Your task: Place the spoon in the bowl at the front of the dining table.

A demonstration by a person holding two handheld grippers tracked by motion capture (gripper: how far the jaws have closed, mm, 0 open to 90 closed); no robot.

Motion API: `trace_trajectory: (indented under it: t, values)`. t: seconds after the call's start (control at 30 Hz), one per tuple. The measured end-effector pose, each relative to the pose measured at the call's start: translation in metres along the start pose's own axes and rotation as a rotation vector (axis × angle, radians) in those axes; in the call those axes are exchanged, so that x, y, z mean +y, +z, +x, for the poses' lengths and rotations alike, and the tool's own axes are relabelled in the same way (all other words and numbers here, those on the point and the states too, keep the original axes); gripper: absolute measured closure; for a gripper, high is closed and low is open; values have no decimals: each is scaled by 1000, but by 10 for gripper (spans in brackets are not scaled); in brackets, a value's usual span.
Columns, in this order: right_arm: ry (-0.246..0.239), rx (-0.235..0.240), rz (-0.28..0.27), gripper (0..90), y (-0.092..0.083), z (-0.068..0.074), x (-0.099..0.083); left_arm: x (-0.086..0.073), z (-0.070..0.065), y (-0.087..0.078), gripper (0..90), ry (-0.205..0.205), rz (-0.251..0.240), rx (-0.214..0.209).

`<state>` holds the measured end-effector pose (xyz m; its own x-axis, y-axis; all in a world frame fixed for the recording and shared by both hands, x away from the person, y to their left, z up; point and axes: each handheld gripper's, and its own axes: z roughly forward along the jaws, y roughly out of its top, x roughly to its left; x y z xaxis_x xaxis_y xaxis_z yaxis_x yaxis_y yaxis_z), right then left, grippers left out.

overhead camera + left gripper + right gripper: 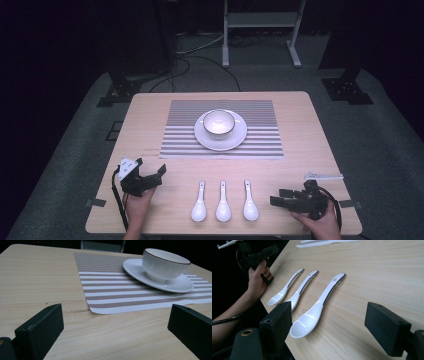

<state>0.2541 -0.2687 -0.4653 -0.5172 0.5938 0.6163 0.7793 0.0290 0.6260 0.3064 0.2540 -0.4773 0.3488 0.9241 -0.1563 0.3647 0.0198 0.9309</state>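
Spoons (223,201) lie in a row at six o'clock on the tabletop (150,120), below the bowl (218,122), so my right tongs (286,198) and left tongs (152,176) wait released beside them.

Two black hand-held tools with blocky jaws and trailing black cables, left tool (148,176) with a grey three-cornered top plate.

White bowl (218,122), saucer (220,138) and three spoons (222,201); brown-and-white striped placemat (260,143); pale wood table (145,127).
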Motion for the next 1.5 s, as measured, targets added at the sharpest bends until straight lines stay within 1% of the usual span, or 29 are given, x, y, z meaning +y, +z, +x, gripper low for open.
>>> trace_trajectory:
  t: [0.17, 1.1, 1.5]
  values:
    - [1, 11, 8, 211, 5, 2, 3, 0, 0, 0, 0, 2, 0, 1]
    - [-32, 21, 59, 218, 33, 12, 19, 0, 0, 0, 0, 5, 1, 0]
    - [-29, 38, 77, 231, 48, 14, 27, 0, -1, 0, 0, 6, 2, -1]
